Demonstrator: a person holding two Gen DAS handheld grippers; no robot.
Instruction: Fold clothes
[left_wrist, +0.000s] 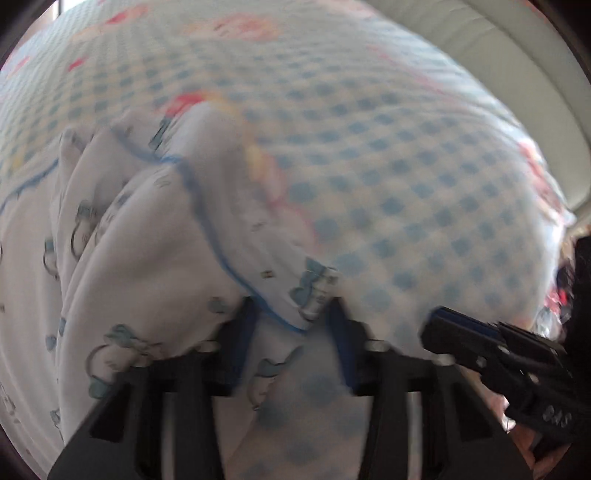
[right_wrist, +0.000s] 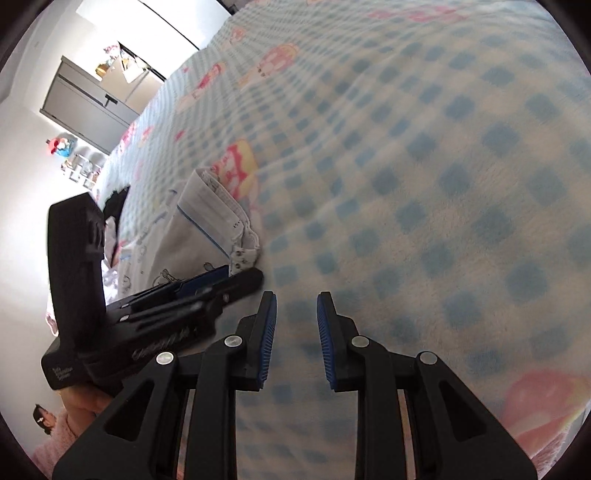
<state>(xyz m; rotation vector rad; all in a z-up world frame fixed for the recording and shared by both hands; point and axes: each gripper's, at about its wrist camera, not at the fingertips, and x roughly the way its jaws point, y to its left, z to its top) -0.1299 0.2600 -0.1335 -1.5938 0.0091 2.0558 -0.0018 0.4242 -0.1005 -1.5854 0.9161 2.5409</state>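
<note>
Spread across a bed, a fleecy blue-and-cream checked blanket with pink cartoon prints (right_wrist: 424, 184) is serving as the folding surface, with a grey cabinet (right_wrist: 88, 107) standing against the wall beyond it. On that blanket a white baby garment with blue piping and small printed bears (left_wrist: 147, 229) is lying bunched and partly doubled over; in the right wrist view it is sitting to the left of both tools, its folded edge rumpled.

Closest to it, the left gripper (left_wrist: 291, 325) is working at the garment's corner. Its blue-padded jaws are standing narrow with the piped hem draped between them, yet the picture is blurred, so whether the pads are actually pinching the cloth or merely flanking it is something I cannot tell. From the right wrist view this same tool is lying low against the garment's near edge.

Further out, the right gripper (right_wrist: 295, 332) is hovering over bare blanket just beside the left one, its jaws parted and carrying nothing.

Risks from here, as I judge them: if the left pads are only straddling the hem, any pull is likely to let the corner slip and the fold collapse. A deeper bite could also be catching the blanket's fleece with the garment, dragging both. With the two tools sitting so near each other, a sideways sweep could be knocking them together.
</note>
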